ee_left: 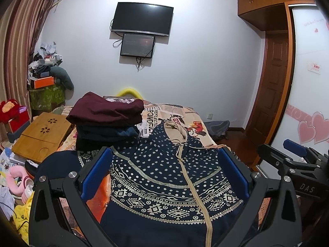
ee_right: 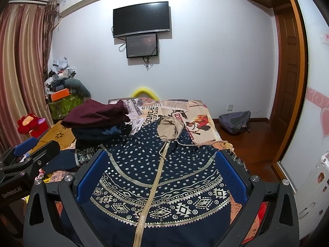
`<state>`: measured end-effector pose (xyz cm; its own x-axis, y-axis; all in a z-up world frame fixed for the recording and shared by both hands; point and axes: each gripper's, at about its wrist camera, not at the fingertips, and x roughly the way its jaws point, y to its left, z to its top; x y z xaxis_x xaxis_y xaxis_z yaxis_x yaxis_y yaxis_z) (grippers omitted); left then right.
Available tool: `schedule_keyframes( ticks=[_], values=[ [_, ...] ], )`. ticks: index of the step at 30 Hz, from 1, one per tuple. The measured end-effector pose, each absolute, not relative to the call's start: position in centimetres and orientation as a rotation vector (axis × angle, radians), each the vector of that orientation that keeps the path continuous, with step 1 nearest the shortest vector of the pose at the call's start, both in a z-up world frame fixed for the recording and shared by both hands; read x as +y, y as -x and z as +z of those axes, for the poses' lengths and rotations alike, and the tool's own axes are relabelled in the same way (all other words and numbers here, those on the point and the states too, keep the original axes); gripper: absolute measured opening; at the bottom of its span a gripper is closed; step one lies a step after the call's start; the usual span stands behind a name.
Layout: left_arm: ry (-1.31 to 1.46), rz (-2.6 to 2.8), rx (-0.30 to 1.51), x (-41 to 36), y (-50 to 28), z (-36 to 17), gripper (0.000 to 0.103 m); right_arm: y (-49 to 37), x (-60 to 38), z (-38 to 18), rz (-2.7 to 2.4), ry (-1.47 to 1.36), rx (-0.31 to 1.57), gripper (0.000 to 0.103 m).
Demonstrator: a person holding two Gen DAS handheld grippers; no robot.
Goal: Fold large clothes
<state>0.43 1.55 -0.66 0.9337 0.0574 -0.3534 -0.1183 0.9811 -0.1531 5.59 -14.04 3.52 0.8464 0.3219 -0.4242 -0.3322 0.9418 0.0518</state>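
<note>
The patterned navy hoodie (ee_left: 164, 177) lies zip-up across the near end of the bed (ee_left: 185, 113). Left gripper (ee_left: 164, 177) and right gripper (ee_right: 162, 177) hover wide open, empty. Soft, probably bulky; pinch shoulders or hem.

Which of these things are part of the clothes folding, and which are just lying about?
Part of the job:
patterned navy hoodie
stack of folded clothes
bed
left tongs, open
right tongs, open

Just lying about:
wooden lap desk
backpack
wall TV
red plush toy
</note>
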Motion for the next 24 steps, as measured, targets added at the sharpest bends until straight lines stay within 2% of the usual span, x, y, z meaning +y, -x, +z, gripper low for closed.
schedule_keyframes(
  ticks=[12, 19, 24],
  values=[
    [0.138, 0.196, 0.35, 4.5, -2.2, -1.8, 0.103, -8.3, -13.4, 2.3, 0.325, 0.025, 0.501, 0.103],
    [0.173, 0.264, 0.372, 10.1, -4.3, -3.1, 0.103, -11.4, -12.8, 1.0, 0.306, 0.042, 0.537, 0.103],
    [0.236, 0.326, 0.459, 16.1, -6.2, -5.4, 0.103, -15.2, -12.0, -0.4, 0.314, 0.062, 0.593, 0.103]
  ],
)
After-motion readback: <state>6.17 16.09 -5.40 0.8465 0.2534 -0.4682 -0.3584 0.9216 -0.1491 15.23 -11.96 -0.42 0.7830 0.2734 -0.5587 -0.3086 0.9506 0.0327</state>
